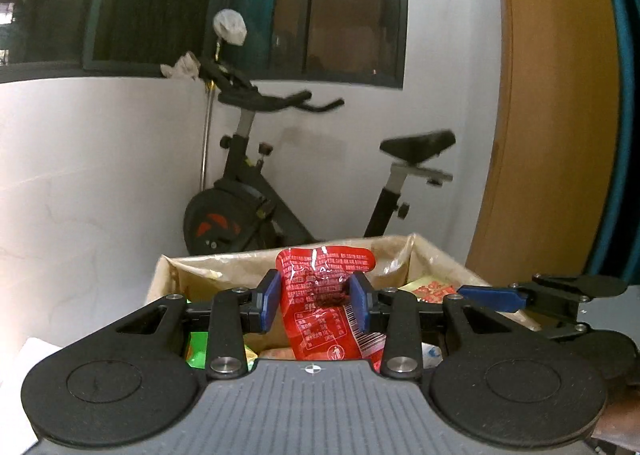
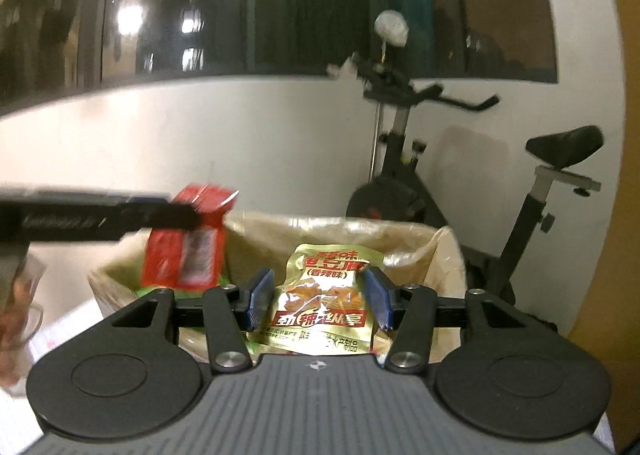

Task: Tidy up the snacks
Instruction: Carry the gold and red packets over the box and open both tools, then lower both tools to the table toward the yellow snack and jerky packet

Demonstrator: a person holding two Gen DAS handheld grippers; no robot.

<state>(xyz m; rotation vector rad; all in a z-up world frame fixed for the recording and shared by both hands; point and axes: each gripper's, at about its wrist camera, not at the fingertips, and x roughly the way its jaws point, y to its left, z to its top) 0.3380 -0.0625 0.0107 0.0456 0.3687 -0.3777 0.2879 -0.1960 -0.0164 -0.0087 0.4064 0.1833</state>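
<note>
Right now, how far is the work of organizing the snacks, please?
Partly done, it seems. Several packets already lie in the lined box. In hand: the left gripper grips a red packet, and the right gripper grips a gold packet, both held above the box. Left to do: placing these two. Whether more snacks wait elsewhere, the views do not show.

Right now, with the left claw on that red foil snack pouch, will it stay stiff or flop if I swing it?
Probably floppy: the red foil snack pouch, pinched in the left claw, is thin crinkled film whose lower end bends away below the grip. Likely light, since one pinch holds it above the lined cardboard box. The glossy film may slip, so swing gently.
</note>
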